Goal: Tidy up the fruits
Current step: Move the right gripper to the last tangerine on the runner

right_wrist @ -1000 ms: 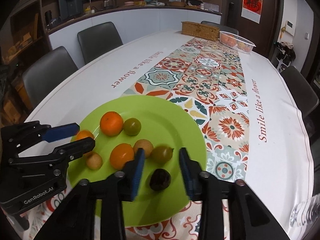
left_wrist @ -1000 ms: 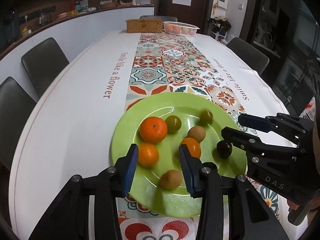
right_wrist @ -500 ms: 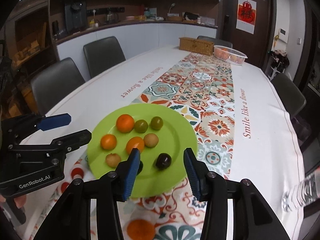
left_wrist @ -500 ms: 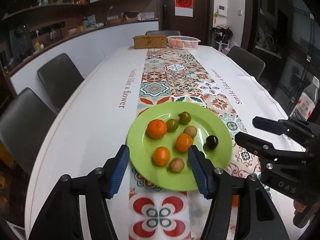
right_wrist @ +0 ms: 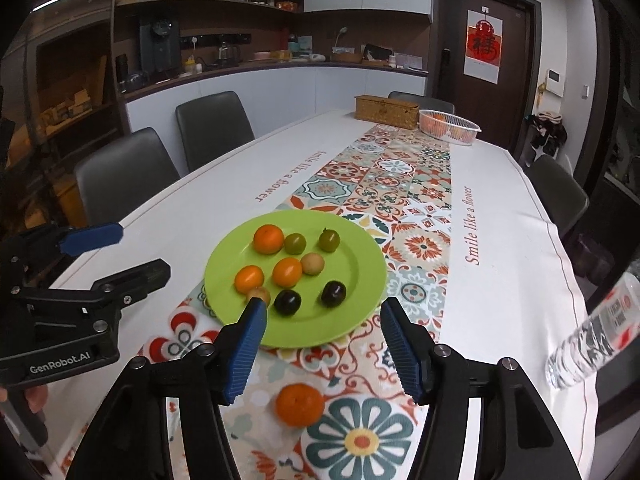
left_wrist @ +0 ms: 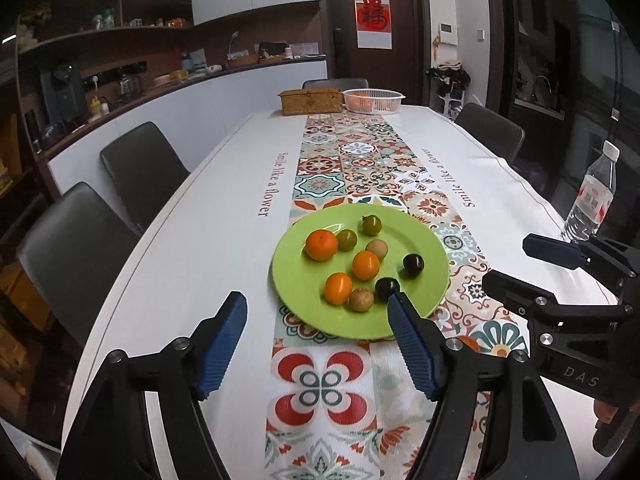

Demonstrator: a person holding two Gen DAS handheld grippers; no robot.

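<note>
A green plate point(left_wrist: 425, 240) point(right_wrist: 362, 268) sits on the patterned runner. It holds three oranges, two green fruits, two tan ones and two dark plums point(left_wrist: 413, 265) point(right_wrist: 333, 293). A loose orange point(right_wrist: 299, 405) lies on the runner nearer than the plate, below my right gripper point(right_wrist: 324, 312) point(left_wrist: 516, 262). Its jaws are opening with nothing between the pads. My left gripper point(left_wrist: 316, 312) point(right_wrist: 138, 252) hangs short of the plate's near rim, jaws also opening and empty.
A water bottle point(left_wrist: 592, 196) point(right_wrist: 596, 340) stands near the table's right edge. A wicker box point(left_wrist: 311, 100) and a white basket of fruit point(left_wrist: 374, 100) sit at the far end. Dark chairs point(left_wrist: 144, 168) line both long sides.
Both grippers have drawn back and upward from the plate, and their jaws have spread wider. The plate now looks smaller, and the loose orange and the bottle have come into view.
</note>
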